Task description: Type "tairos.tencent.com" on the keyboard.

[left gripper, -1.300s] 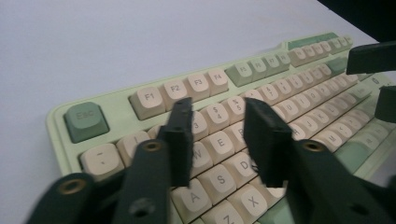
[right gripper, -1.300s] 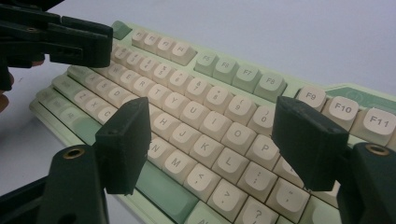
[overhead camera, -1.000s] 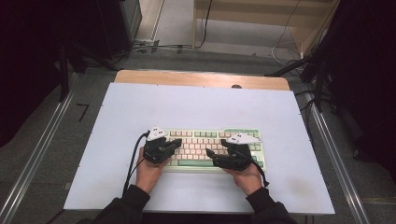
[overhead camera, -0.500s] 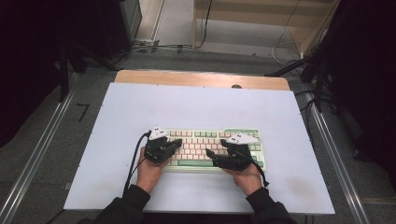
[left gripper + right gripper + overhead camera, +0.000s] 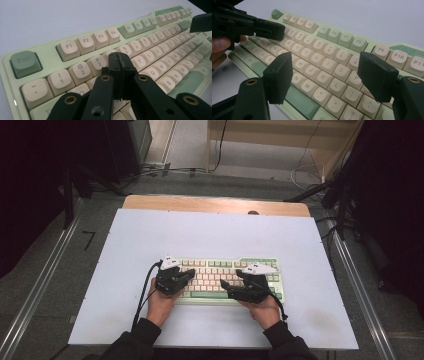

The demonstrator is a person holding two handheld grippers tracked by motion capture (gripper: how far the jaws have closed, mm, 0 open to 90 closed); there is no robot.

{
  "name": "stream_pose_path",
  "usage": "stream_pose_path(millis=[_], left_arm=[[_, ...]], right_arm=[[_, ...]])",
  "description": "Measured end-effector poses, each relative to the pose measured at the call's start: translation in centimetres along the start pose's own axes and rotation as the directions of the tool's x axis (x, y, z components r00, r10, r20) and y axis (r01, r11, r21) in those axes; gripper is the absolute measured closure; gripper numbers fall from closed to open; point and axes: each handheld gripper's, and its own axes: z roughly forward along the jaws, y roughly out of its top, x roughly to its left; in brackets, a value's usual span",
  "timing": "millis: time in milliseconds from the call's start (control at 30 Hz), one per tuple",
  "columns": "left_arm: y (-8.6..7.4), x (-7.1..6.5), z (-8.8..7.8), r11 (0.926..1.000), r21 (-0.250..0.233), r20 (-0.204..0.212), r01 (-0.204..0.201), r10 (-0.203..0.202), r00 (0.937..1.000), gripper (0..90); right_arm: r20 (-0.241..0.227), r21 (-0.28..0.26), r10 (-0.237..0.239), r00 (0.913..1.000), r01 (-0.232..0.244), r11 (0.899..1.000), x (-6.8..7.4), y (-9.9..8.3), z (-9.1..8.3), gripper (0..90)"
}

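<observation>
A pale green mechanical keyboard with cream keycaps (image 5: 227,277) lies near the white table's (image 5: 220,240) front edge. The left gripper (image 5: 119,62) is pressed together over the number row; the right gripper (image 5: 325,75) gapes wide. The keyboard is probably rigid and fairly heavy (keycaps pop off), so its case ends look safest to grasp.

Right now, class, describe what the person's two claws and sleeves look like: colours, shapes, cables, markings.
Both claws are black. The left claw and right claw each carry a pale grey three-cornered plate on top. Their black link arms show brass-coloured rivets. The pads are blocky black rectangles. A black cable trails from the left claw. The sleeves are dark.
</observation>
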Motion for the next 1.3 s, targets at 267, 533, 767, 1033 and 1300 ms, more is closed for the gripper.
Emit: stream_pose_path(millis=[267,533,767,1033,1300], left_arm=[[0.3,0.1,-0.9,0.9987,-0.049,0.028,0.018,-0.016,0.9995,80.2],[0.6,0.7,-2.4,0.9937,-0.107,-0.033,0.035,-0.039,0.9987,43.8],[0.5,1.0,-2.8,0.9929,-0.112,-0.052,0.041,-0.047,0.9975,41.7],[0.3,1.0,-2.8,0.9937,-0.105,-0.056,0.039,-0.045,0.9974,41.9],[0.3,1.0,-2.8,0.9937,-0.104,-0.057,0.041,-0.047,0.9973,42.4]], right_arm=[[0.001,0.003,-0.004,1.0,0.004,1.0,0.0,-0.1,0.1,26.9],[0.003,0.0,-0.008,1.0,0.008,1.0,0.1,-0.1,0.1,27.3],[0.002,-0.003,-0.008,1.0,0.008,1.0,0.1,-0.1,0.1,28.6],[0.0,-0.006,-0.018,0.9998,0.018,1.0,0.3,-0.1,0.1,36.7],[-0.038,-0.019,-0.051,0.998,0.051,0.999,0.8,-0.3,0.4,76.1]])
